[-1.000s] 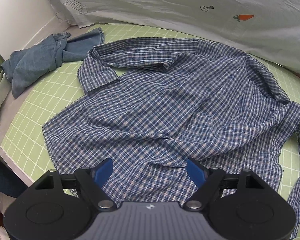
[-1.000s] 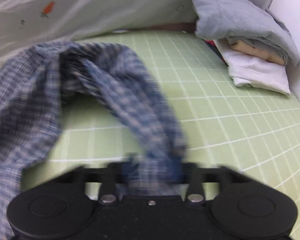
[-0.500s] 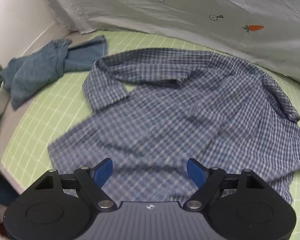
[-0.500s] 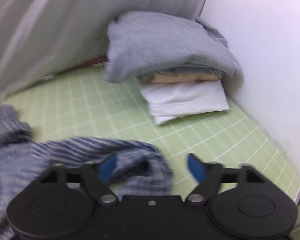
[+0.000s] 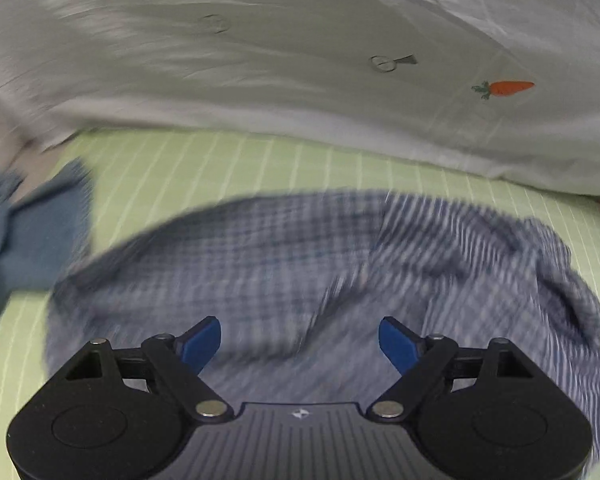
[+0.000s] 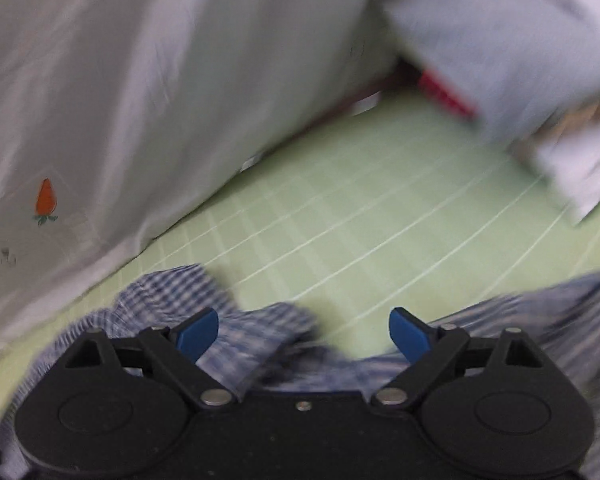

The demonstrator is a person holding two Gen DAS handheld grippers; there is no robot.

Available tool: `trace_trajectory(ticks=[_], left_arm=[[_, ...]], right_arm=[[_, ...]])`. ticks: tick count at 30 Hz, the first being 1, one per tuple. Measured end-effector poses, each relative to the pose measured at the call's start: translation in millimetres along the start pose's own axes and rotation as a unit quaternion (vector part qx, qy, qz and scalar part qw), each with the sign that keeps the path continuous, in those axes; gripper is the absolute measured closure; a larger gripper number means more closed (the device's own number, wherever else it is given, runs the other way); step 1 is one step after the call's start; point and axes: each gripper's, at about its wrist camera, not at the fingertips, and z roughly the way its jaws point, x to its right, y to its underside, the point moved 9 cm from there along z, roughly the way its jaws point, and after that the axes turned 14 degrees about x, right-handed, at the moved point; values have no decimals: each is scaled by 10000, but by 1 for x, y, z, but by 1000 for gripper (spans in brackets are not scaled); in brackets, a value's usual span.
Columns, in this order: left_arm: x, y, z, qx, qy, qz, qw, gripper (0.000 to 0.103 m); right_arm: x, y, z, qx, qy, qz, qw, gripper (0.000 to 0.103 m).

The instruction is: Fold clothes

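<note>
A blue checked shirt point(image 5: 284, 264) lies spread on the green gridded mat point(image 5: 260, 164), blurred by motion in the left wrist view. My left gripper point(image 5: 300, 340) hovers open over the shirt's near part, nothing between its blue fingertips. In the right wrist view, a rumpled edge of the same shirt point(image 6: 260, 332) lies just under and in front of my right gripper point(image 6: 304, 332), which is open and holds nothing. Bare mat point(image 6: 360, 232) lies beyond it.
A white sheet with carrot prints point(image 5: 300, 60) hangs along the back of the mat. A blue denim garment point(image 5: 24, 236) lies at the left. A stack of folded clothes, grey on top point(image 6: 520, 52), sits at the back right corner.
The right gripper, shut on the shirt a second ago, has opened and let it drop, then swung left toward the sheet. The left gripper has moved forward over the shirt, staying open.
</note>
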Motion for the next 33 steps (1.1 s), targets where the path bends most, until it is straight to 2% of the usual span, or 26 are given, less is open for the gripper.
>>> trace_trajectory(ticks=[3,7,9,10,11,12,13,14,15,16,17,21,23,25,27,28,29,30,32,33], left_arm=[[21,-26,41,123,405,354,9985,17],[56,-51,76,234,1097,726,9910,16],[76,-52,90,161,1478,842,9853,16],[85,-50,97,84,1655,889,9822,16],[93,-47,102,-10,1798,942,9792,16],[100,-43,106,-60,1891,991,9769,20],[105,-40,110,-87,1973,1035,9748,24],[109,-36,115,-129,2014,1033,9740,43],[111,-34,120,-193,1999,969,9748,71],[110,-33,124,-230,1957,889,9764,90],[105,-34,128,-231,1877,786,9788,101],[65,-66,133,352,1232,428,9908,103],[42,-83,134,640,883,257,9937,103],[18,-91,136,661,619,71,9959,103],[-3,-91,131,655,416,-164,9968,99],[-13,-88,126,650,338,-269,9969,94],[-20,-82,119,654,285,-359,9968,79],[-29,-75,109,674,229,-450,9964,65],[-44,-56,87,698,120,-584,9958,49],[-52,-44,74,682,55,-630,9957,43]], right_arm=[[-11,12,33,-441,189,309,9984,14],[-25,22,46,-630,112,363,9973,26],[-30,23,50,-608,64,149,9980,49],[-31,22,53,-596,11,13,9982,68],[-32,22,56,-583,-42,-123,9982,78],[-33,19,58,-564,-132,-124,9982,83],[-34,16,61,-544,-223,-120,9982,88],[-37,11,66,-493,-268,-201,9982,90],[-40,6,70,-441,-311,-285,9981,91],[-47,-3,76,-320,-354,-479,9977,92],[-55,-15,80,-168,-423,-610,9971,93],[-93,-64,96,454,-796,-950,9913,96],[-101,-65,97,539,-783,-1042,9900,98],[-109,-65,97,619,-764,-1133,9887,97],[-117,-65,98,700,-746,-1225,9872,90],[-121,-65,98,740,-737,-1270,9864,76],[-125,-66,98,780,-728,-1316,9855,60],[-129,-66,98,821,-718,-1361,9847,54],[-137,-66,98,901,-700,-1452,9828,27],[-128,-57,82,906,-624,-1546,9818,22]])
